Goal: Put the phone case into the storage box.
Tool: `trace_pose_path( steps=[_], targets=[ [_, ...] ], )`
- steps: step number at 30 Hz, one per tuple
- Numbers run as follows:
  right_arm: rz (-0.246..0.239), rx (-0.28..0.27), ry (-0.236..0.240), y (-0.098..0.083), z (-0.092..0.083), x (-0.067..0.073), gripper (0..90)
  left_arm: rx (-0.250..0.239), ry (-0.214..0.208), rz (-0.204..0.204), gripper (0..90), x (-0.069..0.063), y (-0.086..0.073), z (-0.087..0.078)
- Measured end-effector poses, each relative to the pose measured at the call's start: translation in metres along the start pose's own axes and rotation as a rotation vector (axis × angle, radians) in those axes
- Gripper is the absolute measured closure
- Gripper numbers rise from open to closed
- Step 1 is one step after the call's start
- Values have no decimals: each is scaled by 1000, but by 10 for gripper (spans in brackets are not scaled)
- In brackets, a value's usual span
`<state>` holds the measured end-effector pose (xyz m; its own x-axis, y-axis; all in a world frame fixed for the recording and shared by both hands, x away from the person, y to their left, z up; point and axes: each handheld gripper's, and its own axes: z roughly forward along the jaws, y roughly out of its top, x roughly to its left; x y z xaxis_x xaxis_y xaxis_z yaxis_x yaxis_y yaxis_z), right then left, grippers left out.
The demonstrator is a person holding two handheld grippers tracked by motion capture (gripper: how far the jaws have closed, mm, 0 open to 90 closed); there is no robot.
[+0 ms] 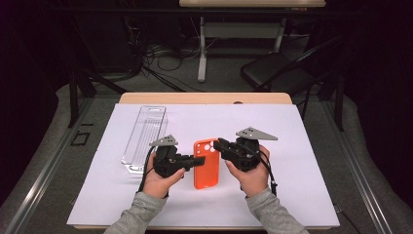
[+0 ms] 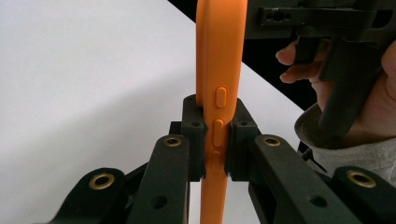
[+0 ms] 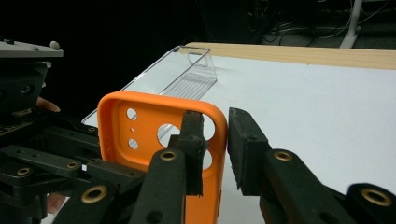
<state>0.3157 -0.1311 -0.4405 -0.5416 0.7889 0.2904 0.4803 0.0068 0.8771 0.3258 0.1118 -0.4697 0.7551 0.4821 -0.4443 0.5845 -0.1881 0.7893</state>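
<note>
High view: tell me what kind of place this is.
Probably a lab or workshop recording station: a table under a white sheet, tangled cables on the floor behind it, and a folding chair in the dark room.

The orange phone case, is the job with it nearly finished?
Just begun, I think. Done: the left tool is clamped on the soft orange phone case, lifted above the white mat. In hand: the right tool straddles its far edge. The clear plastic tray sits empty.
</note>
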Motion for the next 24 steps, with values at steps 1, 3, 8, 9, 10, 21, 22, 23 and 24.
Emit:
trace_pose_path(
  steps=[1, 3, 8, 9, 10, 21, 22, 23, 24],
  targets=[
    [-1, -5, -1, 0, 1, 0, 764, 2, -1, -1, 810, 0, 0, 0],
    [-4, -4, -4, -1, 1, 0, 768, 4, -6, -5, 810, 0, 0, 0],
    [-8, -3, -4, -1, 1, 0, 772, 5, -8, -7, 810, 1, 0, 0],
    [-9, -3, -5, -1, 1, 0, 773, 6, -9, -8, 810, 1, 0, 0],
    [-9, -2, -6, -1, 2, 0, 776, 6, -11, -11, 810, 1, 0, 0],
    [-20, -16, -14, -2, 1, 0, 810, -3, -27, -24, 809, 3, 0, -1],
    [-21, -17, -15, -2, 1, 0, 813, -2, -27, -24, 809, 3, 0, -1],
    [-22, -17, -15, -2, 1, 0, 815, -2, -26, -24, 809, 3, 0, -1],
    [-23, -14, -17, -3, 1, 0, 816, -1, -26, -23, 809, 3, 0, -1]
  ],
)
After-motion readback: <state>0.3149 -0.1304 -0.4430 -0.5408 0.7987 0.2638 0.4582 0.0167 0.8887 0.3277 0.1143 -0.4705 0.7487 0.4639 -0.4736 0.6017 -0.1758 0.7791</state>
